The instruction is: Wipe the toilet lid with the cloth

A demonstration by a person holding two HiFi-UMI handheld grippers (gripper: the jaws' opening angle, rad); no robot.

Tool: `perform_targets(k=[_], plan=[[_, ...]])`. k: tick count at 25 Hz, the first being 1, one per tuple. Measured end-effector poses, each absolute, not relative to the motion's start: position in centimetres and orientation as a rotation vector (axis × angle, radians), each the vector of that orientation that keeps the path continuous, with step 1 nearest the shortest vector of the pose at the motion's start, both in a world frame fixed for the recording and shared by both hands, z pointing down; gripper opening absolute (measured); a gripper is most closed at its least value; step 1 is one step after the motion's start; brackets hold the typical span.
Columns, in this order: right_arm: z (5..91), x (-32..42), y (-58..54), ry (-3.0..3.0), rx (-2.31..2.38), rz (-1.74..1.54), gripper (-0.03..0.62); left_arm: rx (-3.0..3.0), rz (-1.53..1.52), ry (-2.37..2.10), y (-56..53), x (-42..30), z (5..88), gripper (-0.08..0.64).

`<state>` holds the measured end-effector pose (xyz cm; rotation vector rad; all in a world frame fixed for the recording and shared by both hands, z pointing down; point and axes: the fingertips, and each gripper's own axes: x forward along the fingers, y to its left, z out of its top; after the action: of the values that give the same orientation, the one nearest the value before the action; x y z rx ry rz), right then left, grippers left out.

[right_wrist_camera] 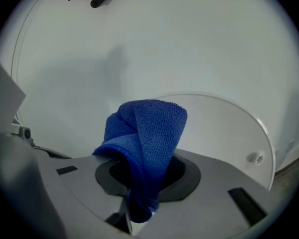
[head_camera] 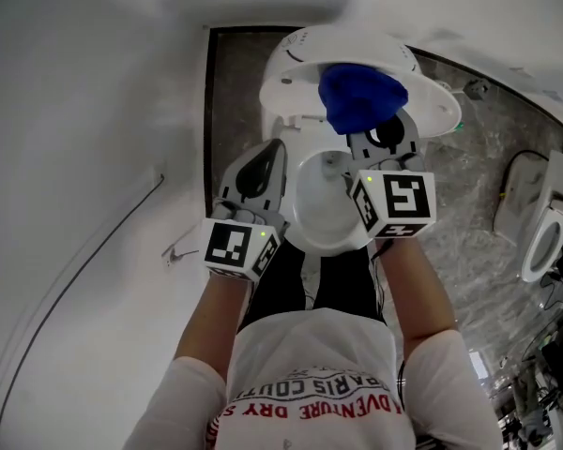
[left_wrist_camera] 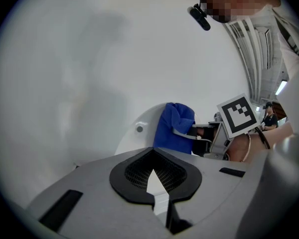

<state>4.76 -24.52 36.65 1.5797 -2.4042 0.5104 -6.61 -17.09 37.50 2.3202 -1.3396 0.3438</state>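
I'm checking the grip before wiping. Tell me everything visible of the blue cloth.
The blue cloth looks like soft looped terry. It is bunched into thick folds, its lower end pinched between the fingers of the right gripper, the rest standing out past them as a rounded wad. It is held up at the raised white toilet lid; contact cannot be confirmed.

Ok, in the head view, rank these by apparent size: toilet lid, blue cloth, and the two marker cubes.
1. toilet lid: clearly largest.
2. blue cloth and right marker cube: about alike; the cube is nearer the camera, so unranked.
3. left marker cube: slightly smaller.
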Motion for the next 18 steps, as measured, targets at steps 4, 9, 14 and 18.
perform_targets(k=[4,9,14,18], plan=[[36.6,7.3,-24.3,-2.375,1.608,0.507,0.087,2.329,0.342,-1.319,-17.0,-4.6,37.3,0.006],[36.9,11.0,-23.7,-2.318,1.657,0.511,0.087,2.332,0.341,-1.303,-17.0,-2.2,37.4,0.006],[37.1,15.0,-22.8,-2.258,1.686,0.507,0.087,2.339,0.327,-1.288,-17.0,0.3,37.3,0.006],[36.8,17.9,-21.8,-2.201,1.738,0.524,0.087,2.353,0.308,-1.256,-16.4,2.9,37.4,0.006]])
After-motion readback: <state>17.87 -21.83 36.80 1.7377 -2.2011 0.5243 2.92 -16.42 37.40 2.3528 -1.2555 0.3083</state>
